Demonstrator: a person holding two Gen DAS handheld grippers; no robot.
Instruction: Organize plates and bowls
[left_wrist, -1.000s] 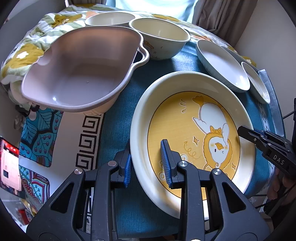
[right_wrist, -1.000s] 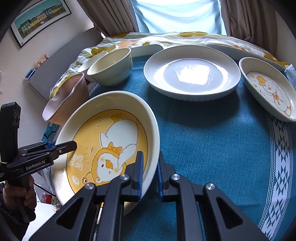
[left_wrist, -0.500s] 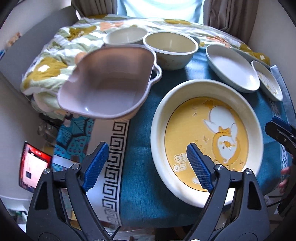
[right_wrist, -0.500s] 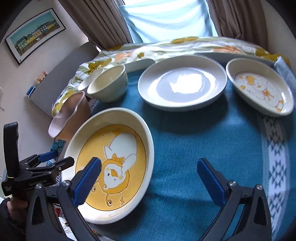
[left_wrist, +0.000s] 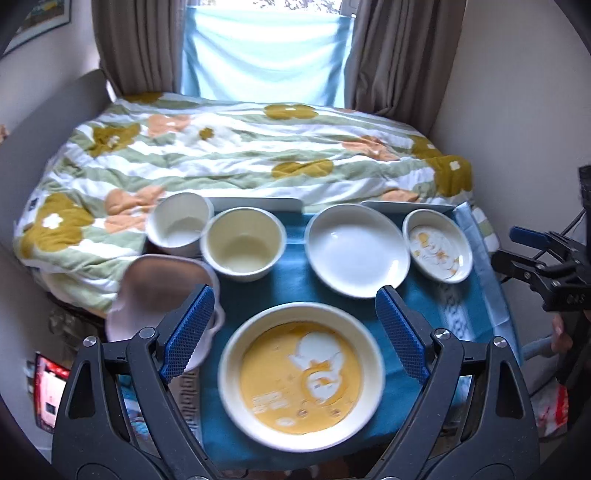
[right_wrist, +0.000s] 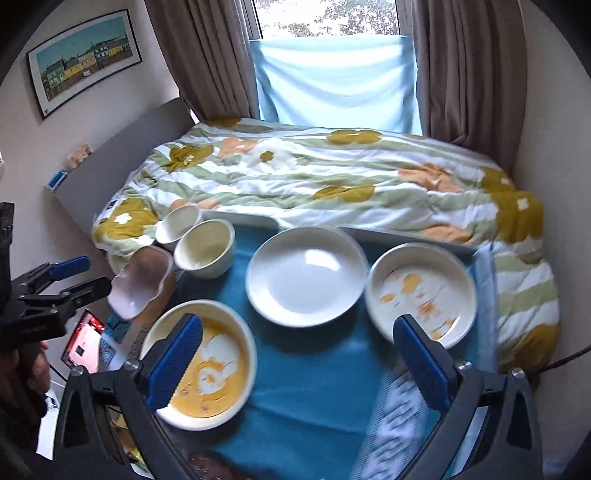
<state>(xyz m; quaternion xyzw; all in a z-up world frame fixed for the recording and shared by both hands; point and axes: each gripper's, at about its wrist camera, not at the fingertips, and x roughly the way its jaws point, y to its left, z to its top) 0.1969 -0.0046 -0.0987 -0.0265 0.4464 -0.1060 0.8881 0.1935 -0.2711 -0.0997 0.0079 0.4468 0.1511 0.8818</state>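
Blue-clothed table (left_wrist: 295, 273) below both my grippers.
Left gripper (left_wrist: 295, 328) fingers opening, right gripper (right_wrist: 295, 365) wide, both empty, angled down above yellow plate (left_wrist: 301, 376).

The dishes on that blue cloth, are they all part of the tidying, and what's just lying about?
Part of the job:
- yellow duck plate
- plain white plate
- small duck dish
- cream bowl
- white bowl
- pinkish handled dish

Just lying about:
- flowered quilt
- framed picture
- curtains

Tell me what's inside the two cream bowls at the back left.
Both bowls look empty, only bare glazed bottoms. Nothing covers them; blur could hide a small residue.
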